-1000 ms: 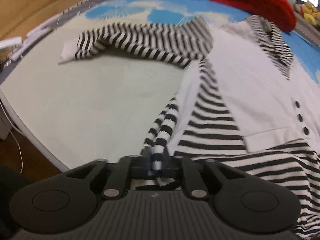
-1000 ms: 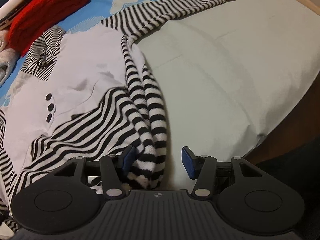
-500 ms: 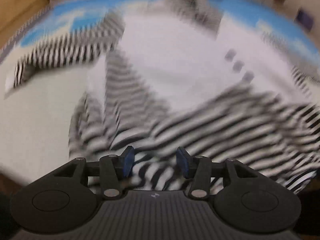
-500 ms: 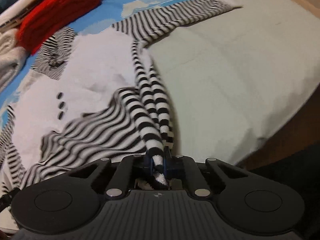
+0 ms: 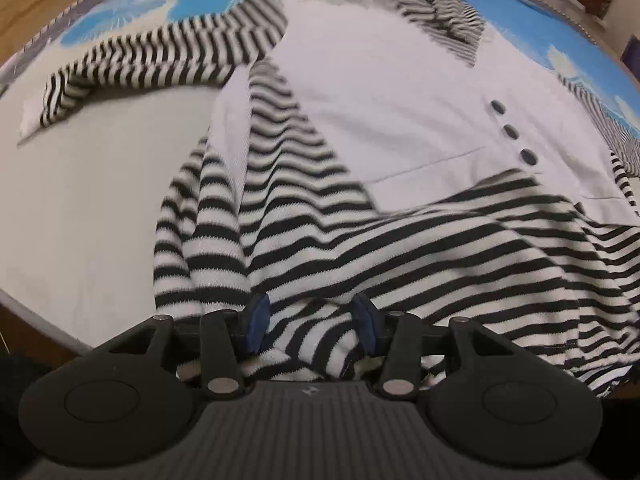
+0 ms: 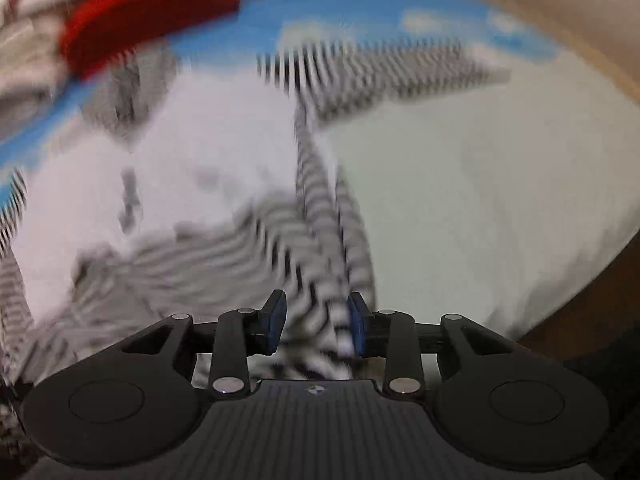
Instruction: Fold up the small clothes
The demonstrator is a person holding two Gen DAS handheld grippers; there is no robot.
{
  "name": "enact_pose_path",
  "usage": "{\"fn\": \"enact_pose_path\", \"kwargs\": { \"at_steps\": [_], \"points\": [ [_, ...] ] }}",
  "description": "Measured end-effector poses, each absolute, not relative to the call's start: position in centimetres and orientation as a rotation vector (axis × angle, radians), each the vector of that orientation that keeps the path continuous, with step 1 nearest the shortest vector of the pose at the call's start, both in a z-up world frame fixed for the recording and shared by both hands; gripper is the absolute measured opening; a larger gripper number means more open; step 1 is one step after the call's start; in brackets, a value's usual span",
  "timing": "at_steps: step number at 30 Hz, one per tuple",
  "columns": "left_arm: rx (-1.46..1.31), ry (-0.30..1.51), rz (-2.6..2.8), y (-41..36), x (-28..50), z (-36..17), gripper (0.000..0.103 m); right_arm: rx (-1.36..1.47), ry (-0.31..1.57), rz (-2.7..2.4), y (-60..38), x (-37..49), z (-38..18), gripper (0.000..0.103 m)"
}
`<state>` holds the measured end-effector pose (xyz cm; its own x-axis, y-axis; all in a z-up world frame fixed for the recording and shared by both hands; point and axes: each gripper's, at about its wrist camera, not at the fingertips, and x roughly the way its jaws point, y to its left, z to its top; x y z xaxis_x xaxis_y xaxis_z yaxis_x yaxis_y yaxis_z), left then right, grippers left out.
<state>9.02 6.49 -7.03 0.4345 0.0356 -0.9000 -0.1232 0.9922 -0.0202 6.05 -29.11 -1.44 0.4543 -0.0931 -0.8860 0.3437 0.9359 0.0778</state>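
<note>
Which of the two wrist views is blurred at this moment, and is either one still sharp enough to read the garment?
Right wrist view: heavy motion smear over the striped top and red cloth; only the right gripper is crisp, jaws opening around striped fabric. Left wrist view: mostly sharp, buttons readable, slight softness in some stripes, strong fisheye bending at the edges.

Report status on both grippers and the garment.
Left gripper open over striped hem. Right gripper opening, striped fabric between its fingers. Black-and-white striped knit top unfolded. Nothing obstructing.

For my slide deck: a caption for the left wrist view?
Left gripper, open, straddles the striped hem of a black-and-white striped knit top.
</note>
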Motion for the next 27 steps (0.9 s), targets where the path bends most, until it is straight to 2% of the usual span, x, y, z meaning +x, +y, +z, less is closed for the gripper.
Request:
{"fn": "enact_pose_path", "kwargs": {
  "at_steps": [2, 4, 11, 15, 16, 20, 23, 27],
  "points": [
    [-0.085, 1.06, 0.092, 6.5, 8.6, -6.0, 0.051, 0.26, 1.137, -0.309, -29.3, 6.1, -2.8, 0.035],
    [-0.082, 0.995, 0.091, 6.5, 8.5, -4.6, 0.051, 0.282, 1.116, -0.315, -29.5, 6.1, -2.4, 0.035],
    [-0.109, 0.729, 0.029, 8.3, 10.1, 3.4, 0.049, 0.209, 0.819, -0.254, -28.9, 5.4, 4.0, 0.035],
    [-0.096, 0.611, -0.018, 10.9, 12.9, 7.3, 0.039, 0.215, 0.638, -0.159, -29.0, 5.8, 9.3, 0.035],
    [-0.1, 0.602, -0.02, 11.9, 13.9, 7.7, 0.034, 0.211, 0.589, -0.131, -29.0, 6.0, 10.5, 0.035],
    [-0.068, 0.571, 0.026, 16.2, 17.9, 7.6, 0.028, 0.183, 0.447, -0.003, -29.0, 8.4, 14.8, 0.035],
    [-0.082, 0.58, 0.078, 20.1, 19.8, 5.4, 0.026, 0.143, 0.408, 0.051, -28.9, 11.3, 16.2, 0.036],
    [-0.227, 0.709, 0.201, 25.8, 21.4, 2.1, 0.026, 0.071, 0.418, 0.092, -28.2, 15.3, 15.6, 0.037]
  ]
}}
